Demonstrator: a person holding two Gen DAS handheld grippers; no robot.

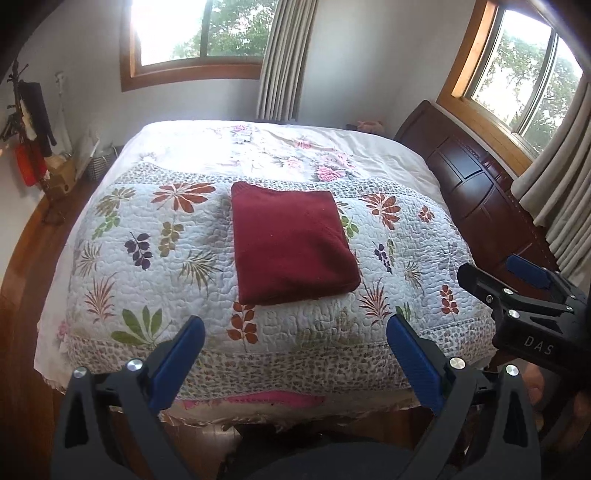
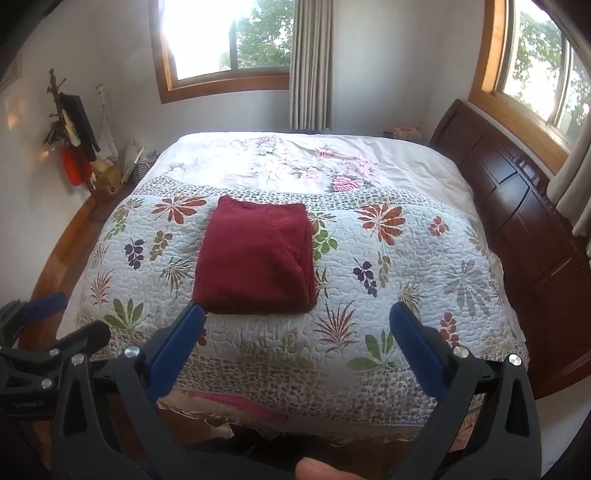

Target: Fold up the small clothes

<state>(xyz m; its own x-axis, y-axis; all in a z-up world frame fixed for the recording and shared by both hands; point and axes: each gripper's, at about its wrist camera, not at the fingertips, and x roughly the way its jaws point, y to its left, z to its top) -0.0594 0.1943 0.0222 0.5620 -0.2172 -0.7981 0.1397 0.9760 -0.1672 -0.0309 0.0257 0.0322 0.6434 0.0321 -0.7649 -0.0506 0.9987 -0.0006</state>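
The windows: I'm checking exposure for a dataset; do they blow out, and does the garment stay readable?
Left wrist view: the window is blown out and glare washes the far bedspread; the folded dark red garment stays clear. Right wrist view: the same, with fisheye bending at the edges.

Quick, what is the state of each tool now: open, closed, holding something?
Left tool: open, holds nothing.
Right tool: open, holds nothing; the red garment lies folded on the bed.
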